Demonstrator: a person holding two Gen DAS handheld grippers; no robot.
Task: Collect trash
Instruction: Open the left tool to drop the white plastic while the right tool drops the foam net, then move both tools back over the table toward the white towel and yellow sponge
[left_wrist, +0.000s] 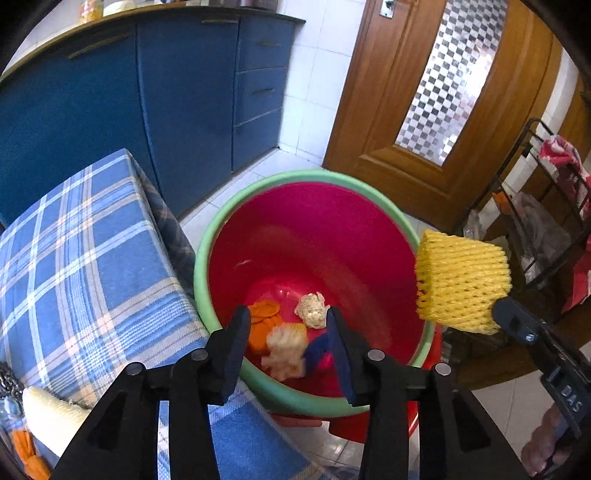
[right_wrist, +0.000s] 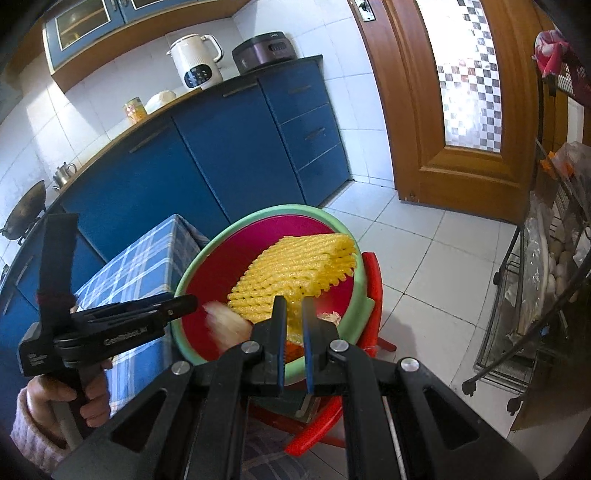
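Left hand-held gripper (left_wrist: 288, 325): jaws spread wide with nothing between them, poised over the near rim of the bin.
Right hand-held gripper (right_wrist: 294, 308): jaws drawn narrow, pinching one end of the yellow foam net (right_wrist: 295, 273); the rest of the net sticks out above the bin's opening.
Yellow foam net, left view (left_wrist: 461, 284): held in the air just beside the bin's right rim.
Bin (left_wrist: 295, 177): red inside with a green rim, standing on a red stool (right_wrist: 373, 269) on the tiled floor (right_wrist: 436, 258), touching the table edge.
Inside the bin: orange peel (left_wrist: 260, 319), a crumpled paper wad (left_wrist: 314, 308), and a blurred pale scrap (left_wrist: 286, 349) in mid-air under the left jaws.
Table (left_wrist: 92, 258): covered with a blue plaid cloth; a white foam net (left_wrist: 51, 417) lies at its near left corner.
Background: blue cabinets (right_wrist: 221, 147), a wooden door (left_wrist: 424, 110), a wire rack (right_wrist: 535, 295).
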